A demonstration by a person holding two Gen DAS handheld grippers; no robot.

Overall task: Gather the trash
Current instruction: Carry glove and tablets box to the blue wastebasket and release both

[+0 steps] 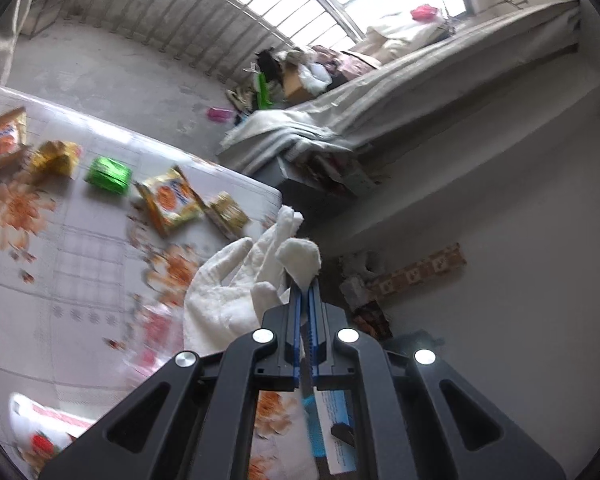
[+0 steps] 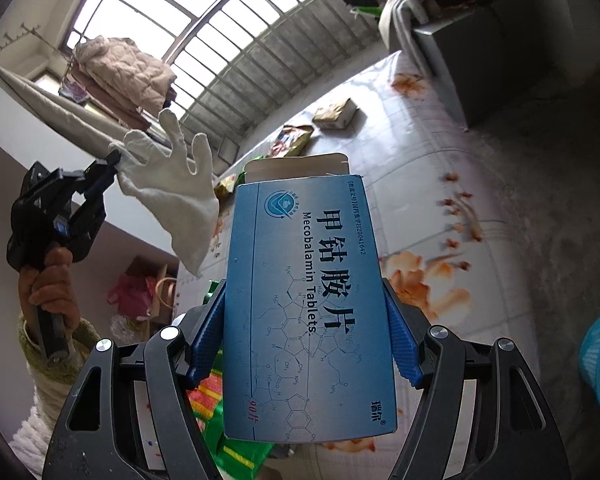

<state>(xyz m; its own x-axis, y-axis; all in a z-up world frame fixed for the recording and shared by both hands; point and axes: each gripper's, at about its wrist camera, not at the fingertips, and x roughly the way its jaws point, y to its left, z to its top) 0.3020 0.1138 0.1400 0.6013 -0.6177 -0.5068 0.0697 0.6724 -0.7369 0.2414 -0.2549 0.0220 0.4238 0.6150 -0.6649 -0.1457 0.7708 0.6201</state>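
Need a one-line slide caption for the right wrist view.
Right gripper clamps a blue Mecobalamin tablet box; left gripper lifts a white glove above the floral table.

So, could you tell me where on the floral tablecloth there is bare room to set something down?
The near stretch of the floral tablecloth, between the orange-and-yellow snack packet and the white cotton glove, lies bare. In the right wrist view, the cloth right of the blue Mecobalamin tablet box is bare too. The far edge is crowded: the green foil packet and other wrappers.
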